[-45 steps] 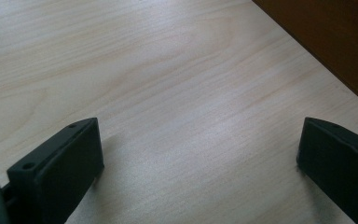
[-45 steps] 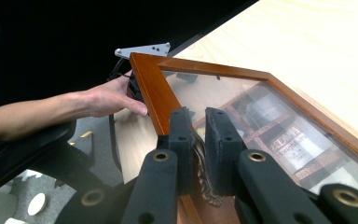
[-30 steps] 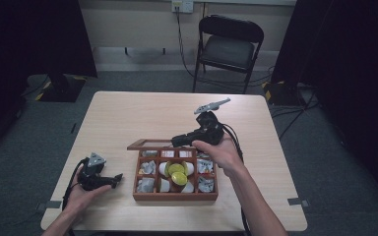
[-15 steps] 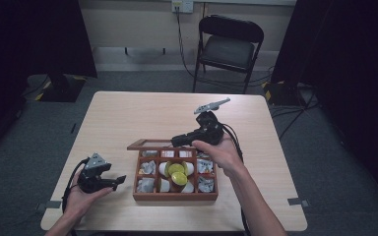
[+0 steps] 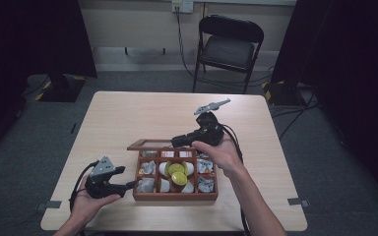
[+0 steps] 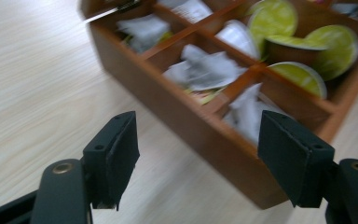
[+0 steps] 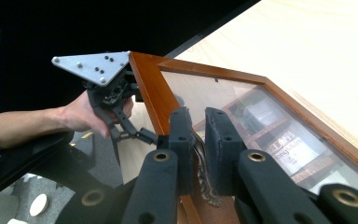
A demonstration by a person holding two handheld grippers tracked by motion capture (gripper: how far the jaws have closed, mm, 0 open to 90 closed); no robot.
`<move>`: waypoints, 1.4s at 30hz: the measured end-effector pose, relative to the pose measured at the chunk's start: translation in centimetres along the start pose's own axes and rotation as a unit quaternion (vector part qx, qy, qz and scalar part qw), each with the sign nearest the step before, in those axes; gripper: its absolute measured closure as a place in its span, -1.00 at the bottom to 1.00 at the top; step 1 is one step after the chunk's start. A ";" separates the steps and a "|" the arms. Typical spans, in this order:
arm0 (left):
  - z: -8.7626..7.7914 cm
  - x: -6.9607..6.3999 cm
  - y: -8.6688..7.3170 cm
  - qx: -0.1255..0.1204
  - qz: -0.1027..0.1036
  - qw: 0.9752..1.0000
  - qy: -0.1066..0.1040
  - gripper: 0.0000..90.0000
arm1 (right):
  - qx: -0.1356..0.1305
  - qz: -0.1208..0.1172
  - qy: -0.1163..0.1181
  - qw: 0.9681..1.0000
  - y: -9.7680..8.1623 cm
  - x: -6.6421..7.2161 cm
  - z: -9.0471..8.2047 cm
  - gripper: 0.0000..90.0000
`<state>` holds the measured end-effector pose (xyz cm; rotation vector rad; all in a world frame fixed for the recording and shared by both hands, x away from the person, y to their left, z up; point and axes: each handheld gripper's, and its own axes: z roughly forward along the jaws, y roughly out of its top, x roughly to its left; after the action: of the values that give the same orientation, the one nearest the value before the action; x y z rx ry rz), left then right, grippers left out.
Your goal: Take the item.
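Left gripper has shifted toward the wooden box, jaws just closing, nothing between them. Right gripper jaws clamp the glass lid handle.

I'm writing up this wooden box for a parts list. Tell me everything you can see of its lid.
The glass-paned lid with a reddish-brown wooden frame belongs to the wooden compartment box. It stands open along the box's far edge, where the high view shows it edge-on. The pane looks clear: compartments and printed labels show through it. An ornate metal latch hangs from the frame. The right claw is shut on the frame at that latch and holds the lid up. Its hinges can't be made out.
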<state>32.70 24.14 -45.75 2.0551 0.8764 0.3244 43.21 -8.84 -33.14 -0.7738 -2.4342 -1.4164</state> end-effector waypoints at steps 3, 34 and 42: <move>0.0 -0.8 0.3 -0.001 0.003 1.000 -0.019 -0.35 | 0.000 -0.001 -0.001 1.000 0.0 0.0 0.0 0.81; 6.8 -6.9 5.8 0.013 0.069 0.992 -0.102 -0.38 | -0.001 -0.003 -0.002 1.000 0.1 0.1 0.0 0.81; 8.4 -7.2 6.5 0.034 0.068 0.992 -0.101 -0.38 | 0.000 -0.003 -0.002 1.000 0.1 0.0 0.0 0.81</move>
<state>34.85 11.47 -45.03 2.1724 0.6337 0.1578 43.22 -8.77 -33.08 -0.7710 -2.4407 -1.4193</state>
